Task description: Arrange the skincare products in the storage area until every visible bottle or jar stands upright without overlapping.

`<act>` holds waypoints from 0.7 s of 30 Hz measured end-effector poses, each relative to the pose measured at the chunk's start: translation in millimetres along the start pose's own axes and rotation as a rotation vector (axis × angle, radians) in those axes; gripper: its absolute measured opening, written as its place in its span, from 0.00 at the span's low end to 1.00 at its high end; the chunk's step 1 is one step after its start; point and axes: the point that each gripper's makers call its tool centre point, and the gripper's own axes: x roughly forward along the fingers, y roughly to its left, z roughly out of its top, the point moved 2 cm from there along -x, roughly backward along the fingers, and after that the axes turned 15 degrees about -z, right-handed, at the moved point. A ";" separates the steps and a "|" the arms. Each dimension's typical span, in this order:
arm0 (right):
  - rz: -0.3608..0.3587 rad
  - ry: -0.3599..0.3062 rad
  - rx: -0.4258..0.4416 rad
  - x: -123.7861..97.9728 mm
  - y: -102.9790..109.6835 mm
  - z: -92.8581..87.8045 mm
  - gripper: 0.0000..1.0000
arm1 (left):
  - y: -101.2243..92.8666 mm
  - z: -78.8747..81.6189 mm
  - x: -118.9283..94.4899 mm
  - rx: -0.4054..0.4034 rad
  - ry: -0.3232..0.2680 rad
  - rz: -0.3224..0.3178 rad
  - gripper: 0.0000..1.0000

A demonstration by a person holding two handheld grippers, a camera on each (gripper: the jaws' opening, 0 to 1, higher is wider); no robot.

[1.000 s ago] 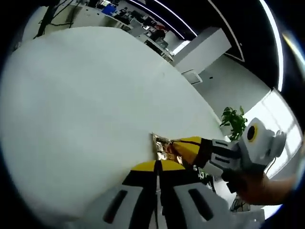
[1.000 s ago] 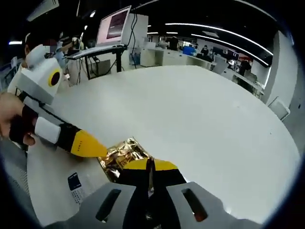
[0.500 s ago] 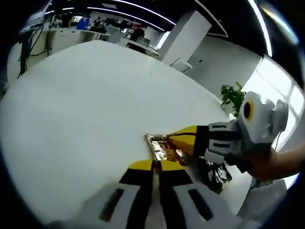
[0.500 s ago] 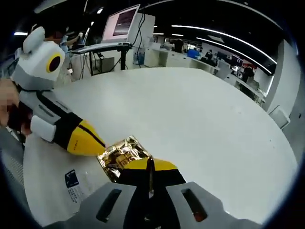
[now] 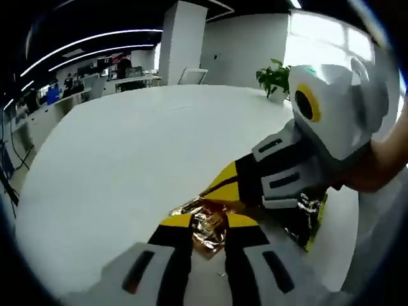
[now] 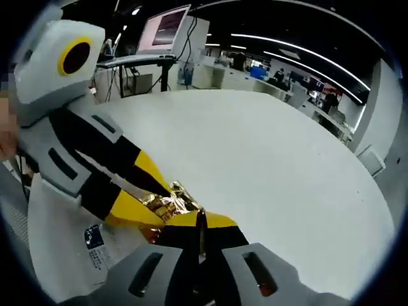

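Both grippers now crowd closer over the gold foil sachet (image 6: 167, 205): right gripper (image 6: 199, 223) stays clamped on its 5 o'clock edge, left gripper (image 5: 209, 224) now parted around it.

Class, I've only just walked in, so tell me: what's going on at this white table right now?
A person is working two hand-held grippers over a crinkled gold foil sachet lying on the round white table. The right gripper is shut on the sachet's edge, and the left gripper has its jaws around the other side of it. A dark printed packet lies beside them. No bottle or jar stands upright in view.
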 end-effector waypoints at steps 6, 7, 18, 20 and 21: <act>-0.001 0.003 -0.002 1.1 -1.2 -1.1 0.02 | 3.8 -3.3 2.3 0.023 0.032 0.004 0.17; -0.001 0.004 0.000 0.9 -1.5 -1.1 0.02 | 4.6 -3.2 2.2 0.023 0.033 0.007 0.18; -0.051 -0.030 -0.051 -10.5 -15.4 11.2 0.15 | 6.3 -4.9 0.3 0.028 0.037 0.002 0.19; -0.049 -0.032 -0.051 -12.9 -16.3 12.6 0.14 | 6.3 -4.9 0.1 0.028 0.039 0.001 0.19; -0.050 -0.029 -0.051 -14.4 -17.0 13.2 0.14 | 6.4 -4.9 -0.1 0.028 0.040 0.001 0.19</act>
